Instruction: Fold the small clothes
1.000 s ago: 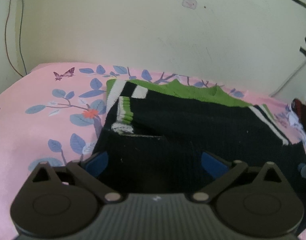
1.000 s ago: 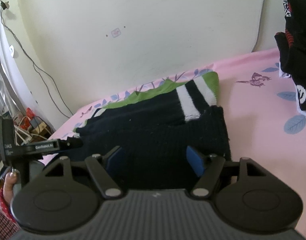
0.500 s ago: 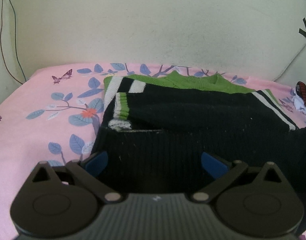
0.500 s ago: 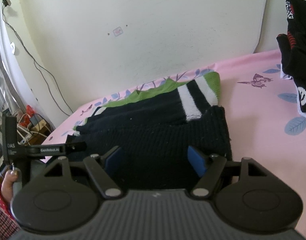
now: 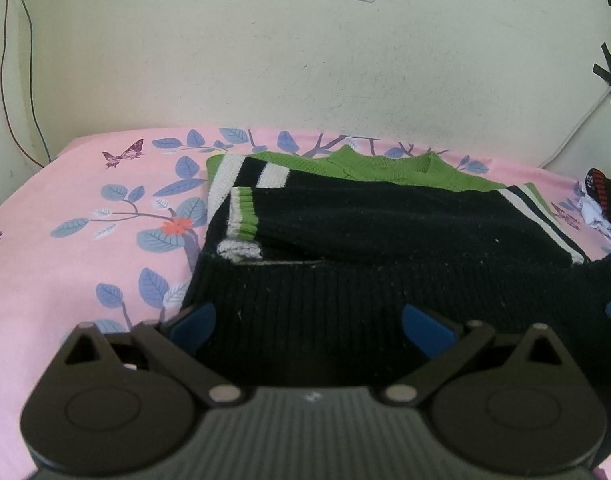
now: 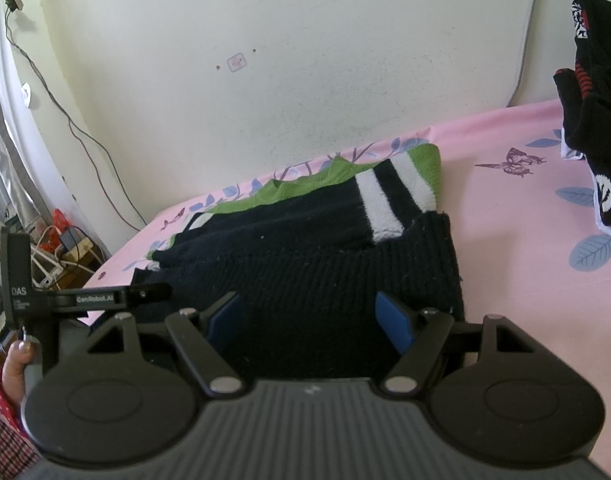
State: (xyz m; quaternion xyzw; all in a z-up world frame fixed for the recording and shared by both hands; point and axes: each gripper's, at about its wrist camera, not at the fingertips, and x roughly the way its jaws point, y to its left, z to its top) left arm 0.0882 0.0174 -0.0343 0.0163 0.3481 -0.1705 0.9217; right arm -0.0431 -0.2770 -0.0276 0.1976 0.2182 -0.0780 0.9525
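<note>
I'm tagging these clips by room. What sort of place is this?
Most likely a bedroom in a home. A pink bedsheet with leaves and butterflies covers a bed set against a plain wall; a knit sweater lies on it, with more clothes piled beside.

Left of the folded sweater (image 5: 385, 240) the pink bedsheet (image 5: 65, 280) lies bare and passable, while the wall (image 5: 265, 60) closes just behind it and a dark clothes pile (image 6: 593, 120) blocks its right.
</note>
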